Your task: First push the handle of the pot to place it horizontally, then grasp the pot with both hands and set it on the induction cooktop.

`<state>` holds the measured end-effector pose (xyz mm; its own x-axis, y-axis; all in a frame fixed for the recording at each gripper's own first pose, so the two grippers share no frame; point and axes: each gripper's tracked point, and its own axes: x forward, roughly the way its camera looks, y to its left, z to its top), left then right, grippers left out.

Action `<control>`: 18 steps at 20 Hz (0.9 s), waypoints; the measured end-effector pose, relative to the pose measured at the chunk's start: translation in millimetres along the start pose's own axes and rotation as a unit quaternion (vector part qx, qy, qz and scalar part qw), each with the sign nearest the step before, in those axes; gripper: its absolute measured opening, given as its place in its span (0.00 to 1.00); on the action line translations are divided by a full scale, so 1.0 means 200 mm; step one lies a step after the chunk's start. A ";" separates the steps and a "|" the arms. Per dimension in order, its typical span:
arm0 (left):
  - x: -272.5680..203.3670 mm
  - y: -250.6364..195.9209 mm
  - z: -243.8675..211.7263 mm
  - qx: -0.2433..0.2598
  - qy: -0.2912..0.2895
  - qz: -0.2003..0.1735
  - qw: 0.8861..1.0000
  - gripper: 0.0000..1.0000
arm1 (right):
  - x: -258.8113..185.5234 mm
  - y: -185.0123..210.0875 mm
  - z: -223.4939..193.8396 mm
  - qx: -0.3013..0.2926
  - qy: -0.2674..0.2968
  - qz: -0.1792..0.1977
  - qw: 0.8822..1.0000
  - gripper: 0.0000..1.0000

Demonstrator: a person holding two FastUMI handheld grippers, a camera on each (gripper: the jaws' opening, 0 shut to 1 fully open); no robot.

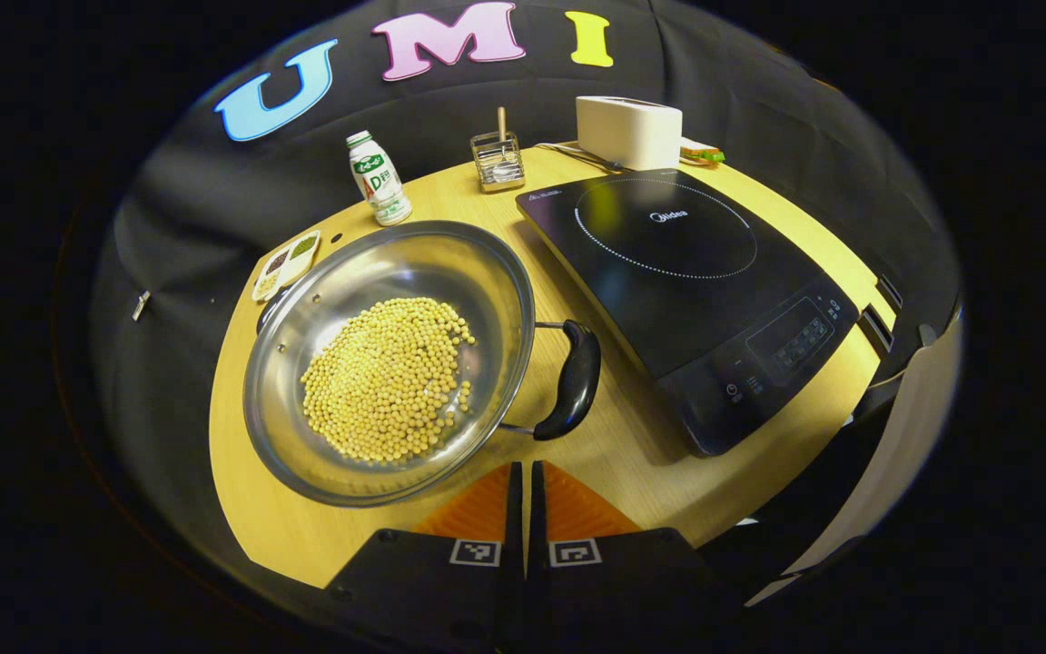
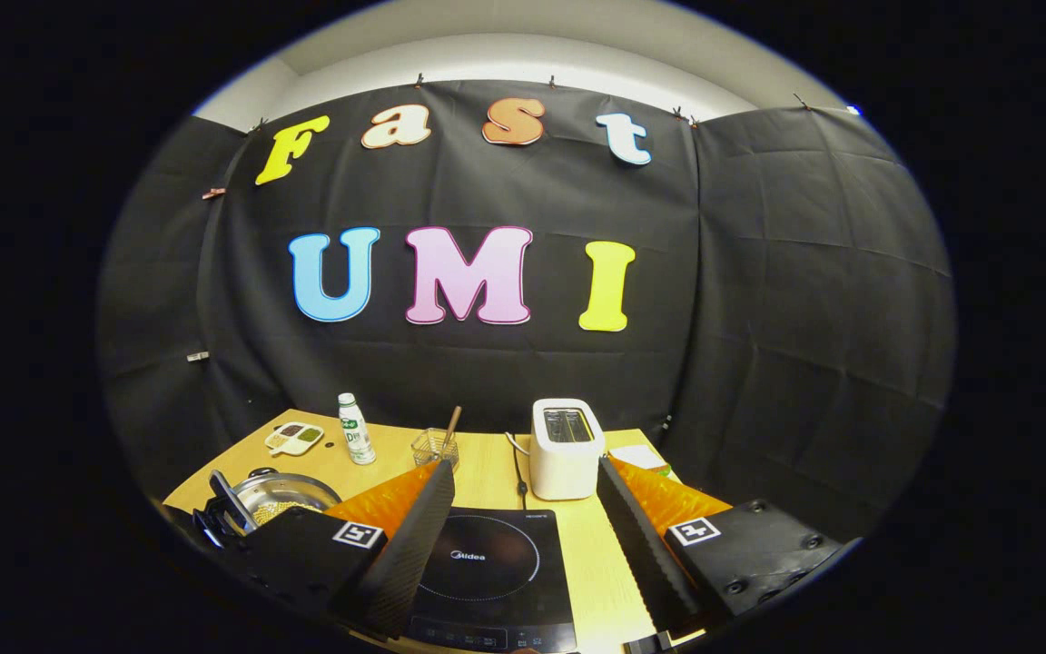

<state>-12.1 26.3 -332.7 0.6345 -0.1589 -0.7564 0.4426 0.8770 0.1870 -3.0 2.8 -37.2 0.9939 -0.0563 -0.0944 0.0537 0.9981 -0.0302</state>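
Note:
A steel pot (image 1: pixel 305 427) holding yellow beans (image 1: pixel 387 377) sits on the wooden table (image 1: pixel 632 454), left of the black induction cooktop (image 1: pixel 677 282). Its black curved handle (image 1: pixel 573 377) sticks out on wire arms from the pot's right rim, toward the cooktop. My left gripper (image 1: pixel 523 481) is shut on nothing, its tips just short of the pot's near rim and below that handle. In the right gripper view my right gripper (image 2: pixel 527 545) stands open above the cooktop (image 2: pixel 487 563), with the pot (image 2: pixel 282 495) off to its left.
At the back of the table stand a small bottle (image 1: pixel 378 177), a wire holder with a stick (image 1: pixel 498 159) and a white toaster (image 1: pixel 627 132). A divided dish of grains (image 1: pixel 287 263) lies behind the pot. The table's edge runs close on the left and front.

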 end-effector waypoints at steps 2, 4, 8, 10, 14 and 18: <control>0.03 -0.01 0.03 0.004 -0.002 -0.004 1.000 0.05 | 0.00 -0.04 0.00 0.001 0.001 -0.010 1.000 0.98; 0.05 -0.04 0.06 0.003 -0.005 -0.012 1.000 0.05 | 0.01 -0.09 -0.02 0.004 0.005 -0.019 1.000 0.98; 0.08 -0.06 0.10 0.003 -0.006 -0.015 1.000 0.05 | 0.02 -0.13 -0.02 0.007 0.007 -0.032 0.999 0.98; 0.09 -0.08 0.13 -0.004 -0.009 -0.018 1.000 0.05 | 0.02 -0.15 -0.02 0.007 0.006 -0.036 0.999 0.98; 0.13 -0.10 0.22 -0.022 -0.014 -0.022 0.999 0.05 | 0.03 -0.18 -0.03 0.009 0.006 -0.045 0.999 0.98; 0.19 -0.12 0.32 -0.046 -0.021 -0.022 0.998 0.05 | 0.04 -0.22 -0.03 0.015 0.008 -0.057 0.998 0.98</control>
<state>43.1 -29.4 -325.6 0.6431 -0.2148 -0.7350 0.4108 0.9068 0.0944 1.7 -41.0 -43.1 0.9796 -0.1693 -0.1086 0.1691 0.9855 -0.0109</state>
